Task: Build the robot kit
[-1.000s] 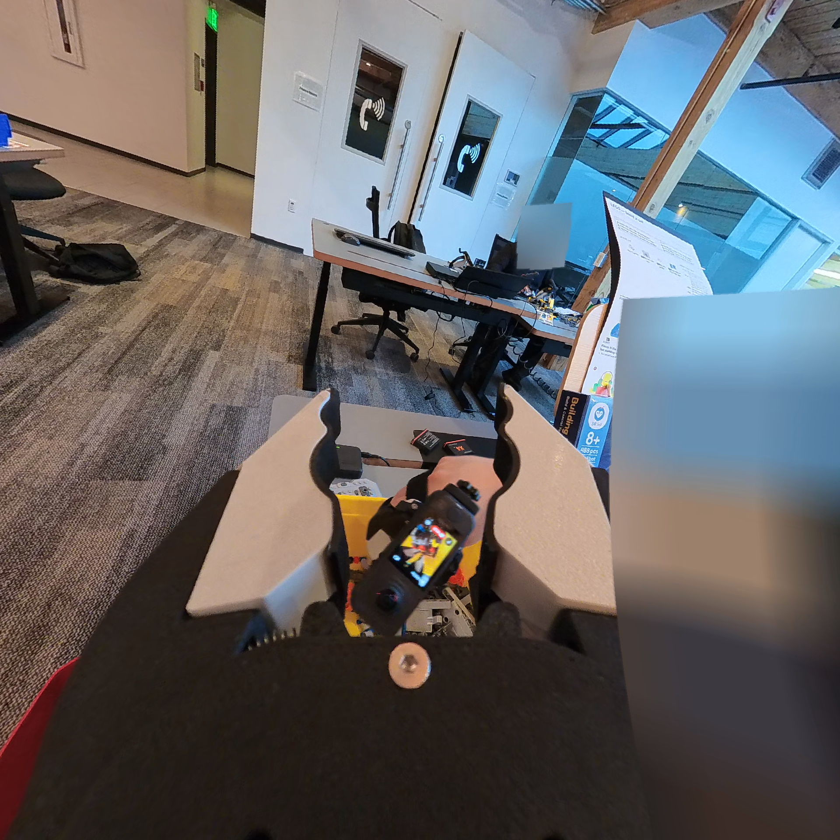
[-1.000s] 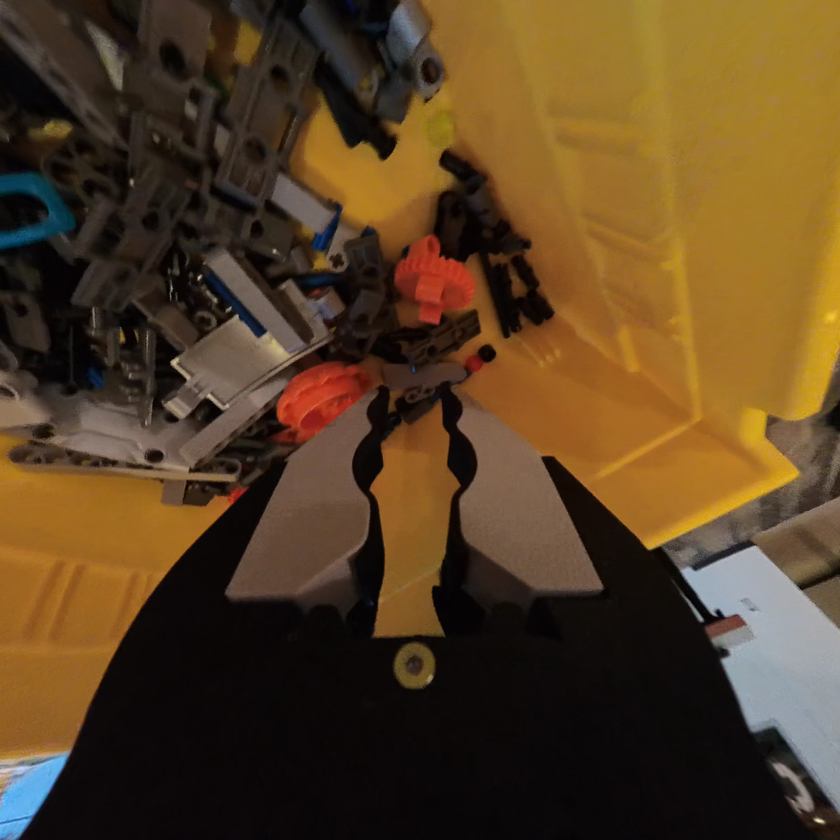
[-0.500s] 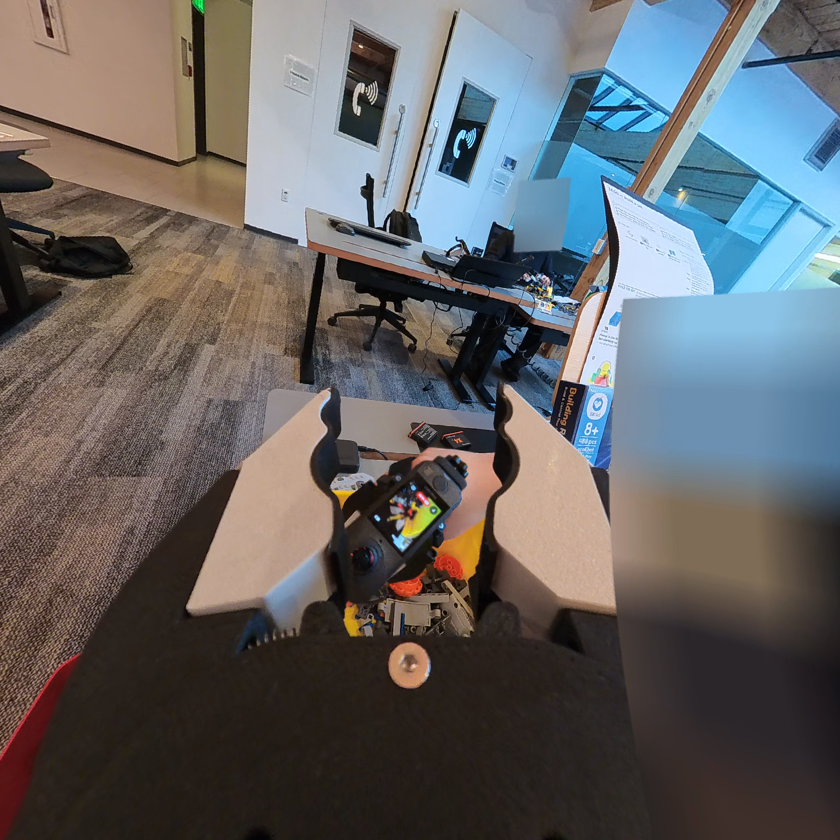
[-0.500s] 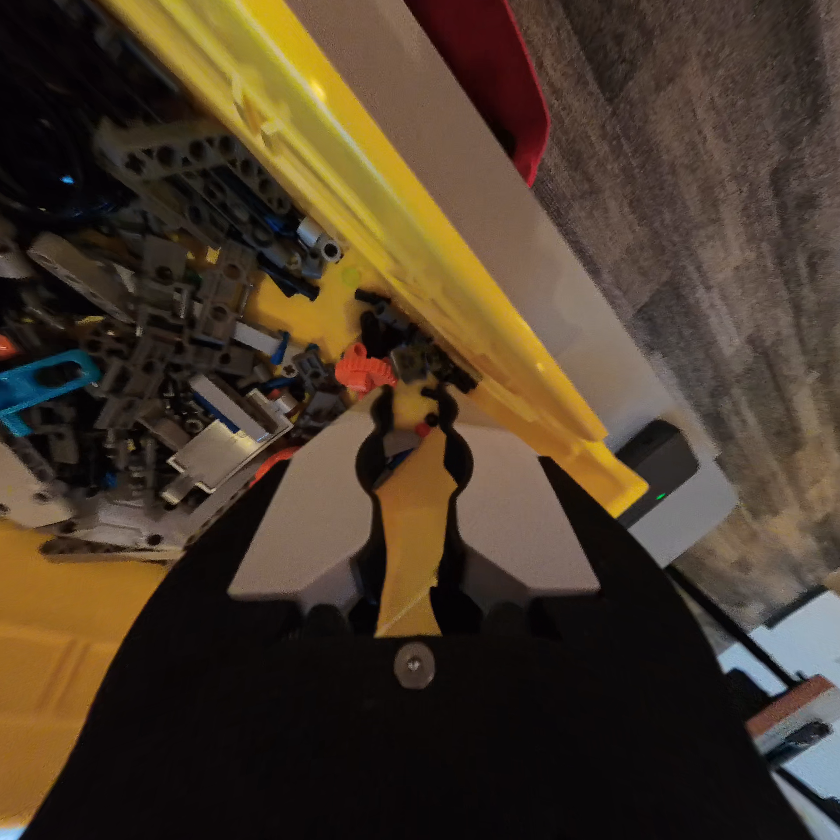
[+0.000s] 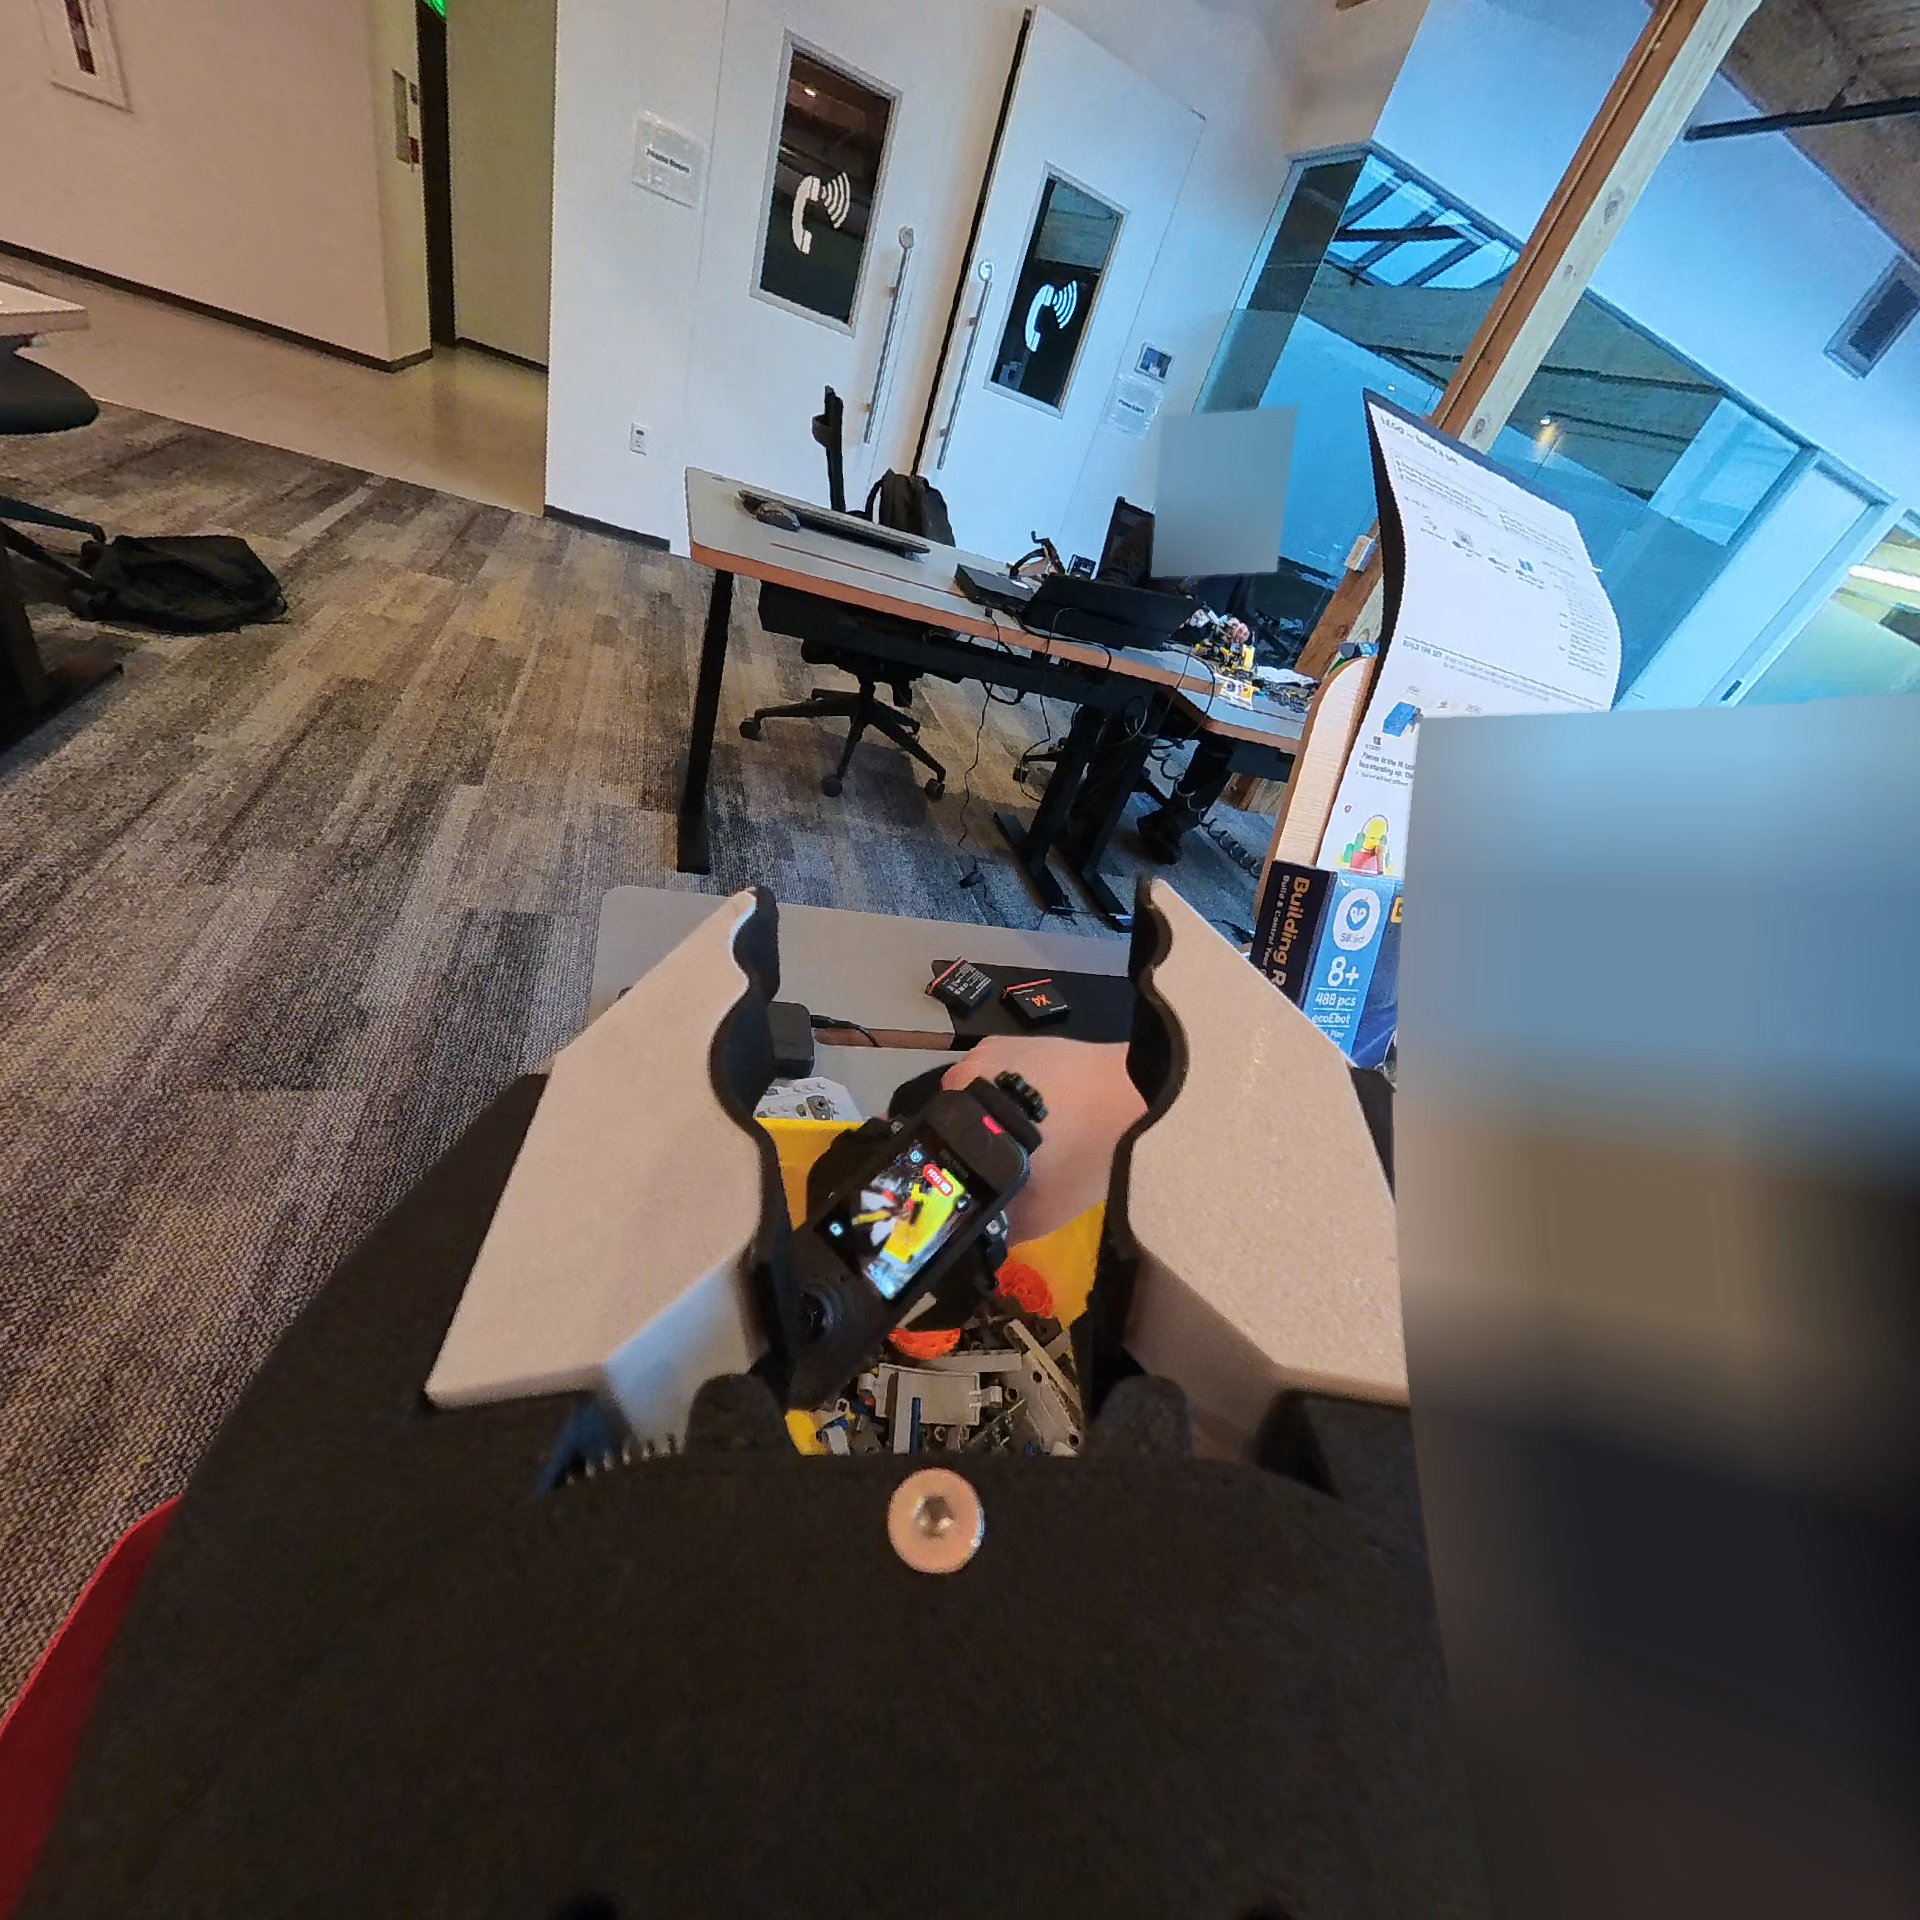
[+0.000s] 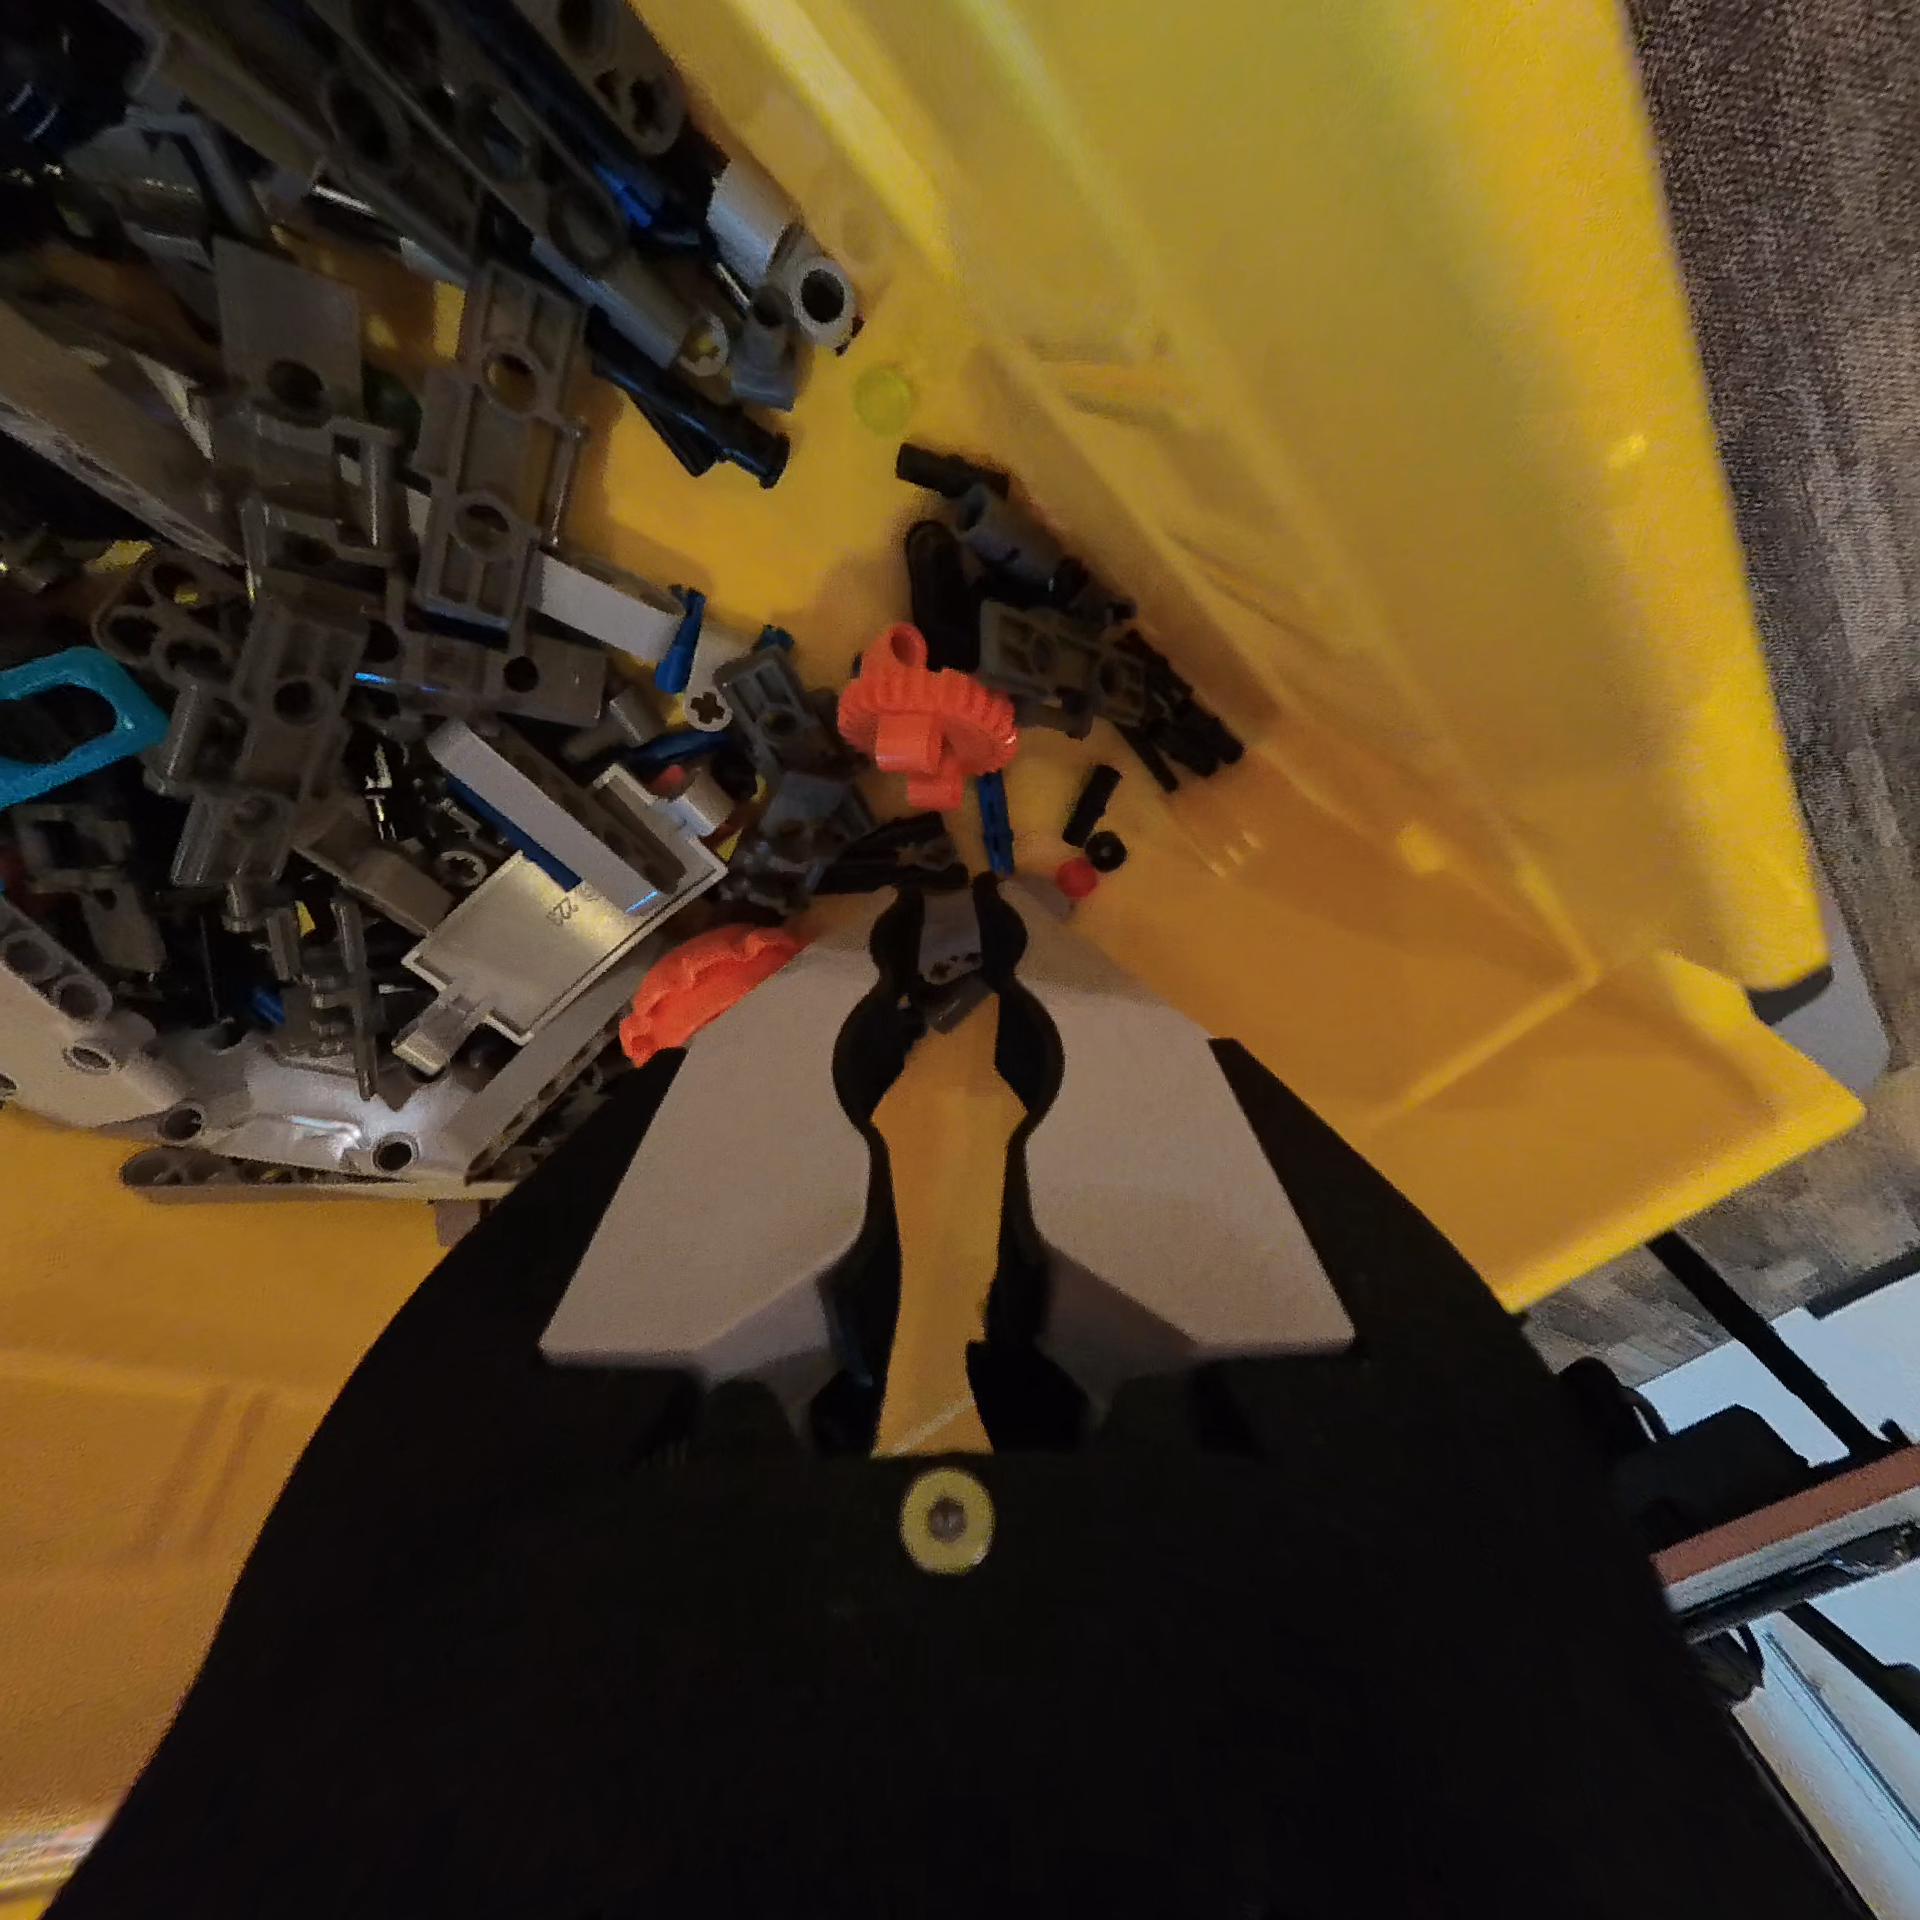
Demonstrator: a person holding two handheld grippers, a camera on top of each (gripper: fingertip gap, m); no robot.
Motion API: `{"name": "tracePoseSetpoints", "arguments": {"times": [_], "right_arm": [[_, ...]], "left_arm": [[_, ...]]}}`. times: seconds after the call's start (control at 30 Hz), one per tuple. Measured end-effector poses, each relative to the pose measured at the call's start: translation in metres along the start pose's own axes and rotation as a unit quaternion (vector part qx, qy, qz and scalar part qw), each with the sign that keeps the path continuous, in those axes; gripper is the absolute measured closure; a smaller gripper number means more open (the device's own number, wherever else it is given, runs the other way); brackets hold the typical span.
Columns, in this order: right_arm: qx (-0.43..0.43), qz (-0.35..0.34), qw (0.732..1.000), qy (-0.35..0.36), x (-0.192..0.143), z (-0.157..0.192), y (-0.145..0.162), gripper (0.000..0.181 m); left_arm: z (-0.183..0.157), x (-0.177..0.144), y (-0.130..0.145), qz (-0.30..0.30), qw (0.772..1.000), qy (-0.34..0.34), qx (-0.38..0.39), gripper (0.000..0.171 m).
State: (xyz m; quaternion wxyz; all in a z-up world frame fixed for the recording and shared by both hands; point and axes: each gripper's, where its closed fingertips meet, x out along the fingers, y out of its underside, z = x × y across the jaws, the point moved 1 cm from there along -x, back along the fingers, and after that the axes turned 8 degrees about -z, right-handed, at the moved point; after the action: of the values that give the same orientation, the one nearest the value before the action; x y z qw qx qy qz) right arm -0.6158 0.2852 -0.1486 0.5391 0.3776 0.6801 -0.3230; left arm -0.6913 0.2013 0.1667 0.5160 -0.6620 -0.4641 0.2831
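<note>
One small grey piece [image 6: 951, 951] sits pinched between the nearly closed tips of the right gripper [image 6: 951, 935], its long axis along the fingers, low inside the yellow bin [image 6: 1351, 520]. Half a second ago those tips were higher. The left gripper [image 5: 951, 1039] hangs wide open, empty, above.

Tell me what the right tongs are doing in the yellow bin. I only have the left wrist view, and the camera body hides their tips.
Observer: The right tongs are closed on a small grey piece inside the yellow bin.
Reviewer: Anything close to the tips?
Observer: An orange gear lies just beyond them, apart from the grey piece.
Reviewer: And at the sides?
Observer: An orange ridged disc lies to the picture's left, partly hidden behind the tongs.
</note>
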Motion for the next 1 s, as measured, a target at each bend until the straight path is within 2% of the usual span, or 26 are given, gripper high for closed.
{"name": "tracePoseSetpoints", "arguments": {"times": [0.57, 0.87, 1.0], "right_arm": [[0.013, -0.004, 1.000, -0.024, 0.0016, -0.0009, -0.0061, 0.172], [0.053, 0.009, 0.998, -0.042, 0.0069, 0.0002, -0.0041, 0.171], [0.056, 0.009, 0.997, -0.050, 0.0070, 0.0022, -0.0043, 0.176]], "left_arm": [[-0.0016, 0.0002, 0.0004, 0.000, 1.000, 0.003, -0.001, 0.106], [-0.0027, 0.0001, 0.0006, 0.000, 1.000, 0.005, -0.001, 0.106], [-0.0034, -0.0001, 0.0007, 0.000, 1.000, 0.005, 0.000, 0.106]]}}
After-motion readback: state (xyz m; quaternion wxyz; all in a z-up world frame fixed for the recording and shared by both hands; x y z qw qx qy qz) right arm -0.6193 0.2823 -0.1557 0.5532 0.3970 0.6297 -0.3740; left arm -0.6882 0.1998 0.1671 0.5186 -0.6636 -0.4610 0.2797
